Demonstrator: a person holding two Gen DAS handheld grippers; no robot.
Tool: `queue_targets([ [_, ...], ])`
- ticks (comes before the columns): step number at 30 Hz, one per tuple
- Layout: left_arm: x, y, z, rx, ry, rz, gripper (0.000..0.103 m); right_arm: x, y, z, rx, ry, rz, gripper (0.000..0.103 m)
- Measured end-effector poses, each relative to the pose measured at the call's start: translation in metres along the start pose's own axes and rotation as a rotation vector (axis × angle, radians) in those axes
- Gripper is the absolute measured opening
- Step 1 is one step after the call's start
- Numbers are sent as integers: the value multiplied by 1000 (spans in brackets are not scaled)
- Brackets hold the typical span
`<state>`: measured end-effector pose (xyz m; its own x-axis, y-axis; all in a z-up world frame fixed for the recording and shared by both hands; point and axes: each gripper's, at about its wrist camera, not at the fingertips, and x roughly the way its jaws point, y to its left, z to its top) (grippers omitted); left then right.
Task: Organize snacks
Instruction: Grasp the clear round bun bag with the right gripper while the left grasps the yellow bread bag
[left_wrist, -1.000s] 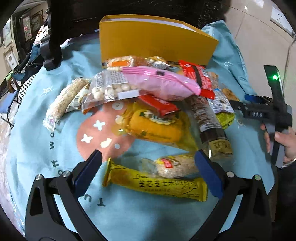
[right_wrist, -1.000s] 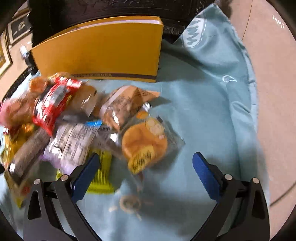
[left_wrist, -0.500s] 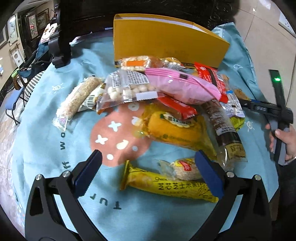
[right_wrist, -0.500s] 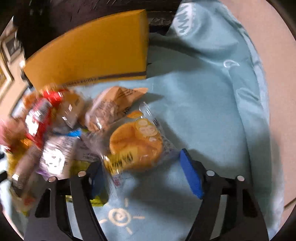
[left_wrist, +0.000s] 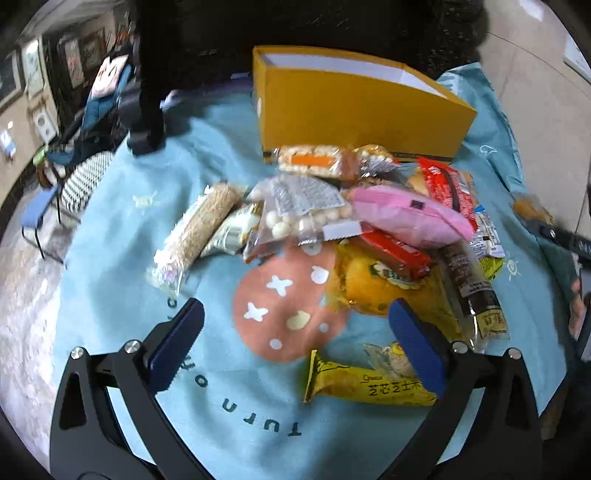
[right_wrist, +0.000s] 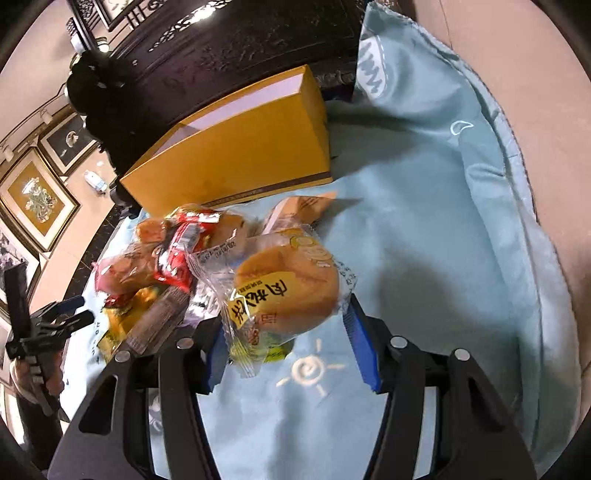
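- One yellow box (left_wrist: 354, 118) stands open-topped at the far side of the light blue cloth (left_wrist: 122, 236); one heap of wrapped snacks lies just in front of it.
- In the left wrist view the heap shows one pink packet (left_wrist: 410, 216), one bag of white balls (left_wrist: 306, 210), one pale rice roll (left_wrist: 199, 232), one dark long bar (left_wrist: 469, 284), and one yellow bar (left_wrist: 369, 386) lying apart at the near edge.
- The left gripper (left_wrist: 295, 339) hangs over the cloth's brown mushroom print (left_wrist: 288, 306), its blue pads wide apart and holding nothing.
- Only the right wrist view shows the bun packet (right_wrist: 284, 288): it sits between the blue pads of the right gripper (right_wrist: 291, 354). The right pad meets the wrapper's edge; the left pad's contact is hidden by the packet, so I cannot tell whether the grip is closed on it.
- That view also shows a white sun print (right_wrist: 310, 371) under the packet and framed pictures (right_wrist: 37, 195) on the wall.
- A dark carved cabinet (right_wrist: 229, 48) stands behind the box.
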<state>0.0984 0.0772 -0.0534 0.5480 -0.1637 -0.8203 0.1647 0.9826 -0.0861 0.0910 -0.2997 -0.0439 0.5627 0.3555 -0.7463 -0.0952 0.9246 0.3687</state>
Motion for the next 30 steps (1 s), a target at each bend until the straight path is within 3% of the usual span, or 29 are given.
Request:
queue_targets([
  [7,18,-35,2,-26,60,-101,101,5,15,-11,-27,24,26,58],
  [14,57,-61,22,-125,155,-52,101,6,22,-16,-36,36,62,59],
  [17,73,-54,27,-210,198,-77,101,8,24,-19,-49,48,68,59],
  [18,74,-52,28,-234,194,-72,99,9,24,-20,-53,54,71,59],
  [19,74,-53,29,-231,194,-49,88,10,24,-20,-55,59,74,59],
  [22,66,-57,26,-173,162,-11,75,11,23,-22,-57,65,83,59],
  [30,30,-43,5,-150,116,-26,69,0,30,-21,-86,39,104,59],
])
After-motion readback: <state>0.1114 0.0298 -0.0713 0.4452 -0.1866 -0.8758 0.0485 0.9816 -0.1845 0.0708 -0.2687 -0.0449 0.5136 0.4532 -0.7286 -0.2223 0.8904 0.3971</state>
